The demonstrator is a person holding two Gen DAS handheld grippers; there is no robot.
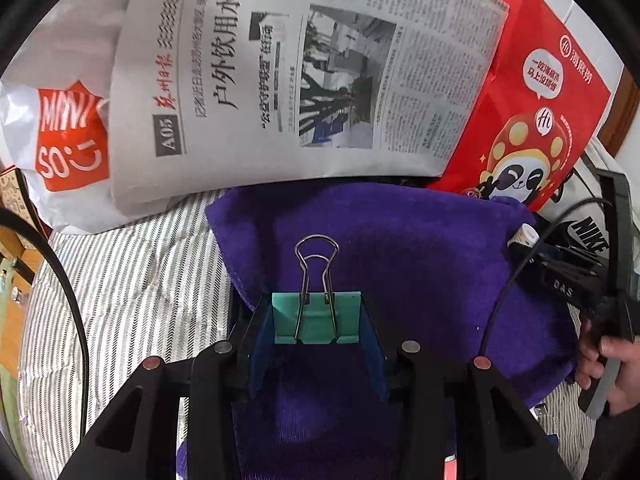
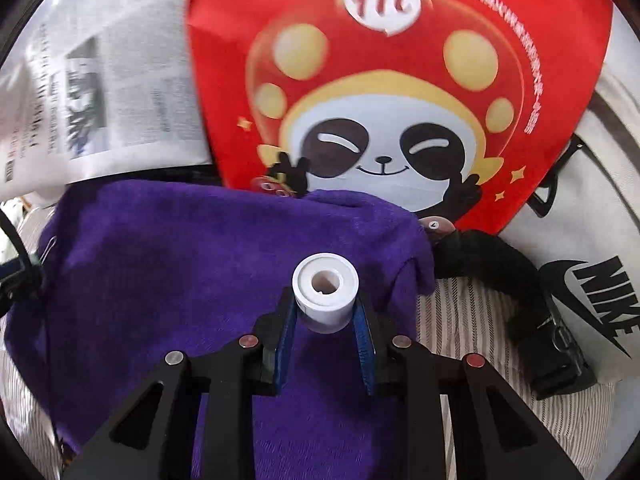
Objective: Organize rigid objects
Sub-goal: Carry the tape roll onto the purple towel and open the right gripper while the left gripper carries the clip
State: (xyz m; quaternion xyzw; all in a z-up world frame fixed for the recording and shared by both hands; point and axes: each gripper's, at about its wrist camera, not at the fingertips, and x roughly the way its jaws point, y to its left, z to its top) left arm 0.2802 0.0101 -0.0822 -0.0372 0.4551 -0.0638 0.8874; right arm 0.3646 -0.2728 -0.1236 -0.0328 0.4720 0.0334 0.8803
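I am in the carrying step: my left gripper [image 1: 318, 322] is closed on the green binder clip [image 1: 316, 316] and my right gripper [image 2: 325, 312] clamps the white cylinder [image 2: 325, 290], both above the purple towel [image 1: 400, 248], so next I must choose a place to put them down.

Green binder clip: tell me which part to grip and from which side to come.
Grip the green binder clip across the two ends of its flat painted body, coming in behind it with the wire handles pointing away. The left gripper already holds it this way: the body is broad and rigid, while the thin wire loops would probably pivot.
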